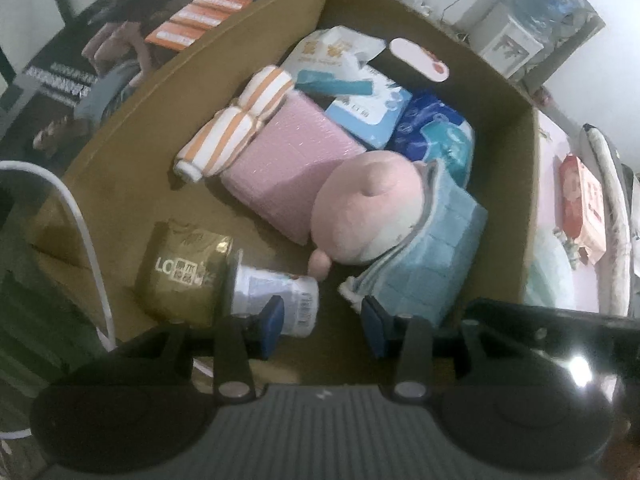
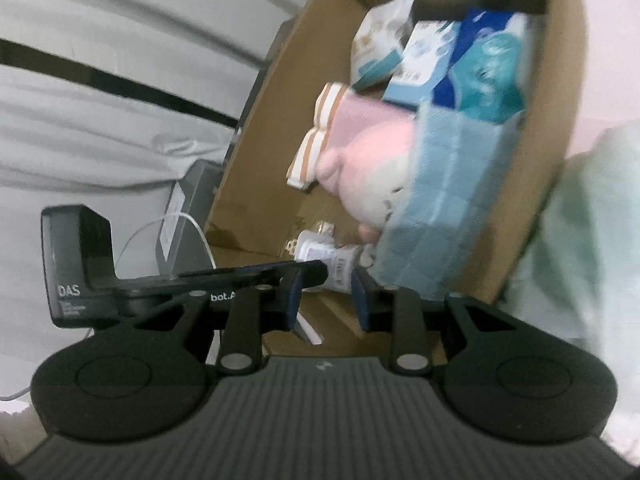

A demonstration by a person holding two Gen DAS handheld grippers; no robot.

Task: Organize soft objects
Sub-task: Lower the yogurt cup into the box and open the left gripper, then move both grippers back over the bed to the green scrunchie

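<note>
The cardboard box stands open and holds the soft objects. A pink plush toy lies near the middle of the box floor, touching a folded light-blue quilted cloth on one side and a pink textured pack on the other. An orange-and-white striped rolled towel rests against the far edge of the pink pack. Blue and white tissue packs fill the far corner. A gold foil pouch and a white bottle lie on the near floor.

The left gripper hangs above the near floor of the box, jaws apart, with nothing between them. The right gripper sits at the near box edge, jaws slightly apart and empty. A pale green cloth lies outside the box.
</note>
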